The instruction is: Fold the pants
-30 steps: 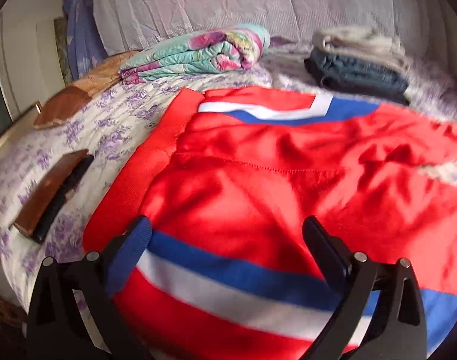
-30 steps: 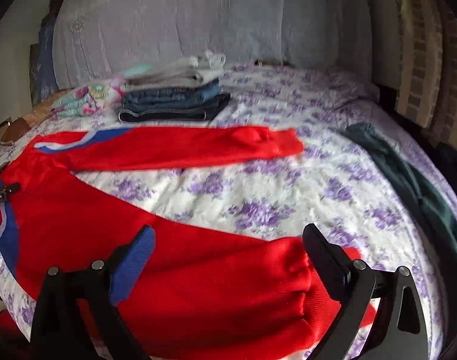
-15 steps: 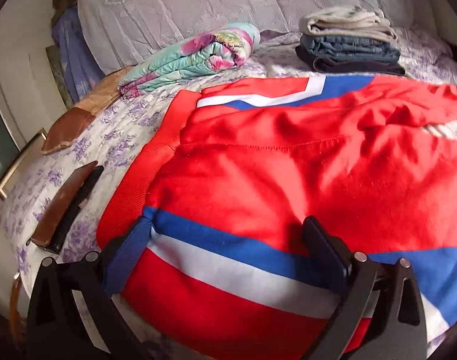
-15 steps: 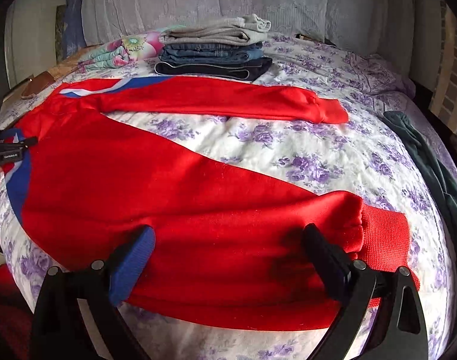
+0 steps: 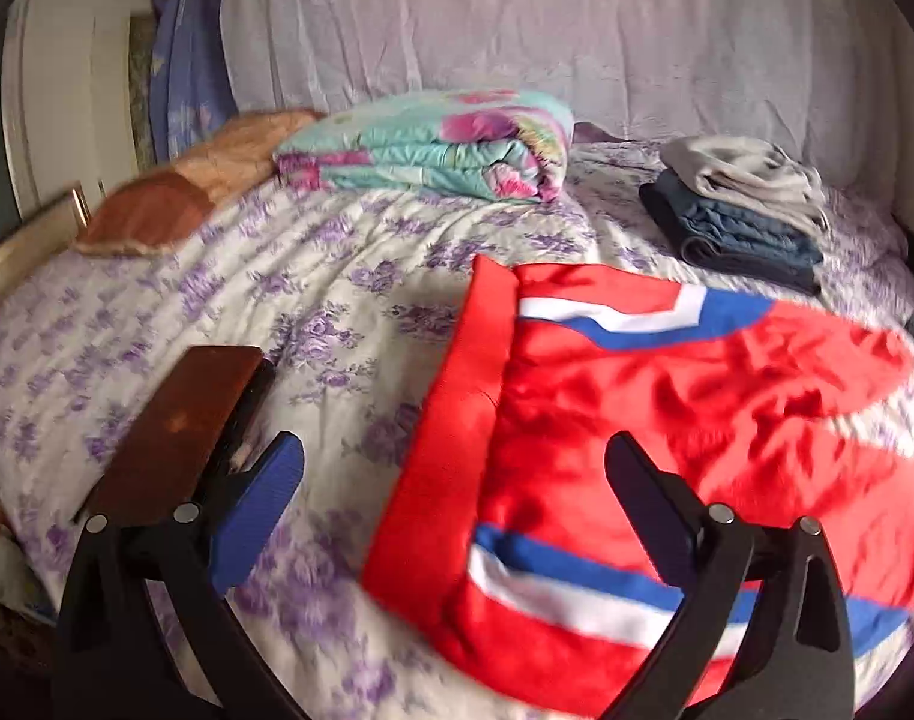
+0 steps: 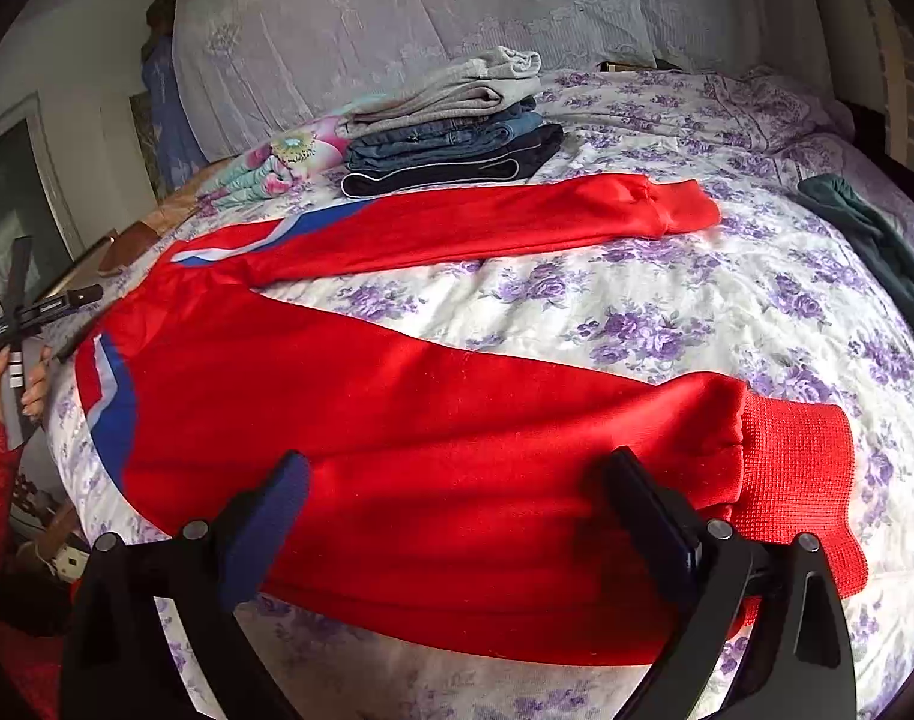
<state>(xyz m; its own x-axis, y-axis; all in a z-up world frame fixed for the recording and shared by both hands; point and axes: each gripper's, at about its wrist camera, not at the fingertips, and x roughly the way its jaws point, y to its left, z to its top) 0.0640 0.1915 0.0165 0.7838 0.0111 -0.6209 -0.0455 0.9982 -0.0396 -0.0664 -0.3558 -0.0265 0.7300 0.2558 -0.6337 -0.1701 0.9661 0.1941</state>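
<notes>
Red fleece track pants spread flat on floral bedspread, unfolded.
Left view: left gripper spread wide, empty, over waistband corner. Right view: right gripper wide, empty, above near leg, ribbed cuff just right; legs run sideways.

A bedroom in a home. A bed spread with a white bedspread printed in purple flowers fills both views. At the top, large pale pillows lean along its head. A folded floral blanket lies upper centre of the left view, and a stack of folded clothes, jeans among them, sits upper centre of the right view.
</notes>
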